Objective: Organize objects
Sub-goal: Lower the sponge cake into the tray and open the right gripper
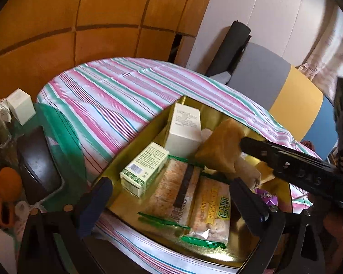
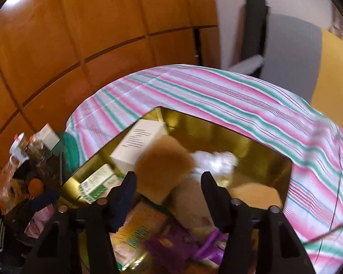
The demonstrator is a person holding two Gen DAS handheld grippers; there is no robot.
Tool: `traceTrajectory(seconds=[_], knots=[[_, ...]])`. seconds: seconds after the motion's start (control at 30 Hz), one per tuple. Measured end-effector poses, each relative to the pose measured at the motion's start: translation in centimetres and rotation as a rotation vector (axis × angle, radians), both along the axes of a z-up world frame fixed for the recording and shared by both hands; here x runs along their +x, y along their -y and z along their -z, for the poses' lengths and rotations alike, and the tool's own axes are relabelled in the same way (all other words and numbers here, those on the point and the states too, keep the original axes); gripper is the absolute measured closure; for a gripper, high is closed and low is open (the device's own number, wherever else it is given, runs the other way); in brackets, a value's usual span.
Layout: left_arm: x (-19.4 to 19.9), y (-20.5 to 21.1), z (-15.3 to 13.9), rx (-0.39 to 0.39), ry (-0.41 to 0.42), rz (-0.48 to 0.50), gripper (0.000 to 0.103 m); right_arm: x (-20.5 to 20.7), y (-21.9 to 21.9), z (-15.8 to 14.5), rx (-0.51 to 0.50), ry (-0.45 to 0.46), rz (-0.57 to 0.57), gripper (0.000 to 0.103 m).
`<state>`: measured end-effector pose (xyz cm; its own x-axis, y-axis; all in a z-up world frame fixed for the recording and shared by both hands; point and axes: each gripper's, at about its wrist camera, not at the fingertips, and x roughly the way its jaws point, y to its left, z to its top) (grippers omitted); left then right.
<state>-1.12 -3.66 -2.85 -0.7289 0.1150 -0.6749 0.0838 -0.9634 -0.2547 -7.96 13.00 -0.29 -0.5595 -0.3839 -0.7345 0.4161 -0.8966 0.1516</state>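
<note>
While the gold tray [image 1: 251, 246] on the striped cloth [image 1: 107, 96] holds a white box [image 1: 185, 127], a green box [image 1: 144, 169], cracker packets [image 1: 194, 196] and a tan sponge [image 1: 221, 148], both grippers stand wide open with nothing gripped. The left gripper [image 1: 171, 203] hovers over the packets; the right gripper [image 2: 169, 189] hangs above the sponge. Only the right wrist view shows the purple wrapper [image 2: 171, 244] clearly.

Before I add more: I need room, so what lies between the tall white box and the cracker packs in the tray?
The small green box lies between the white box and cracker packs, shown in the left wrist view.

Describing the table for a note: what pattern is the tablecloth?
Stripes in pink, green, white and thin blue on the tablecloth; clearest in the left wrist view.
</note>
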Motion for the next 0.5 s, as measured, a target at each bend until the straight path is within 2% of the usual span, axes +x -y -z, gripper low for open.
traceTrajectory(seconds=[0.13,0.23,0.33,0.5], knots=[[0.7,0.3,-0.2,-0.033,-0.009,-0.002,0.0,-1.5,2.3,1.5,0.029,0.069,-0.042,0.049],[1.2,0.7,-0.2,-0.041,-0.013,-0.003,0.0,-2.5,2.4,3.0,0.046,0.106,-0.002,0.049],[1.5,0.9,-0.3,-0.044,-0.03,-0.007,0.0,-2.6,1.7,3.9,0.11,0.102,0.053,0.049],[1.7,0.5,-0.5,-0.032,-0.045,0.002,0.0,-0.8,-0.3,2.4,0.045,0.073,0.08,0.049]])
